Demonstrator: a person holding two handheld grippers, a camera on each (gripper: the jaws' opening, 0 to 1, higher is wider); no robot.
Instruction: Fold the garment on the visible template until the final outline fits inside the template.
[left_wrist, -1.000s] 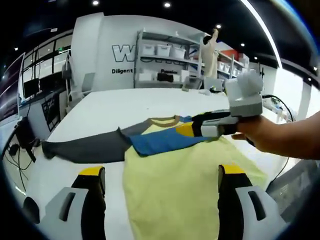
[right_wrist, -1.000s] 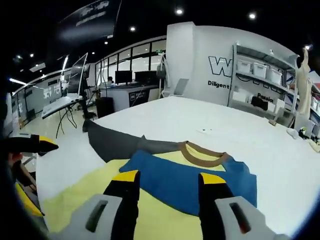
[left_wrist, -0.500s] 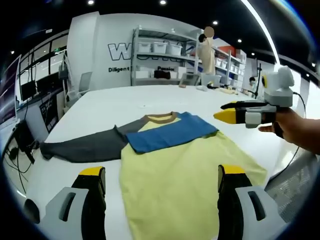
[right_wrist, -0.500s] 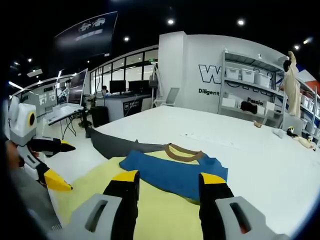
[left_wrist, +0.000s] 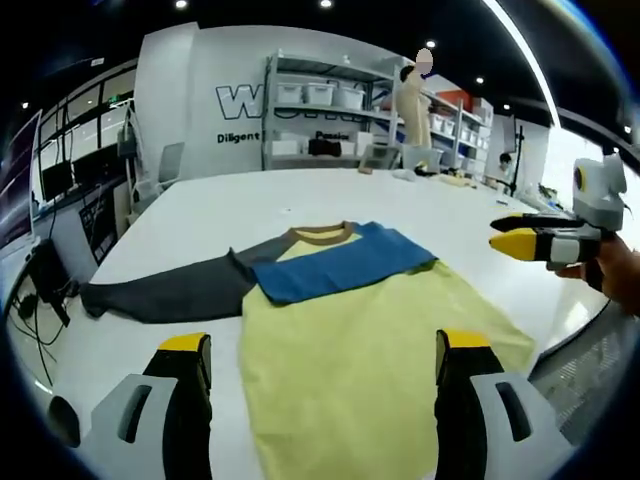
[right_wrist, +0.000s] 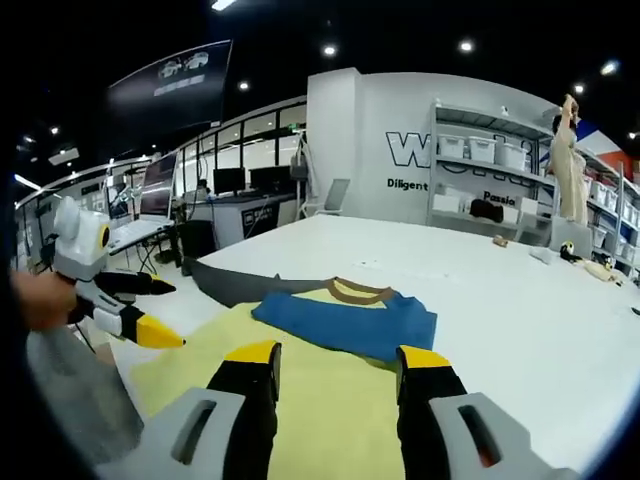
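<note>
Background — metal shelving with white bins stood against the lettered wall; a person stood beside it; monitors sat on desks.

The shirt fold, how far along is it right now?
Done: the blue sleeve lies folded across the yellow shirt. In hand: nothing; the left gripper and right gripper are both open, off the cloth. Left: the grey sleeve is stretched out on the table, body unfolded.
</note>
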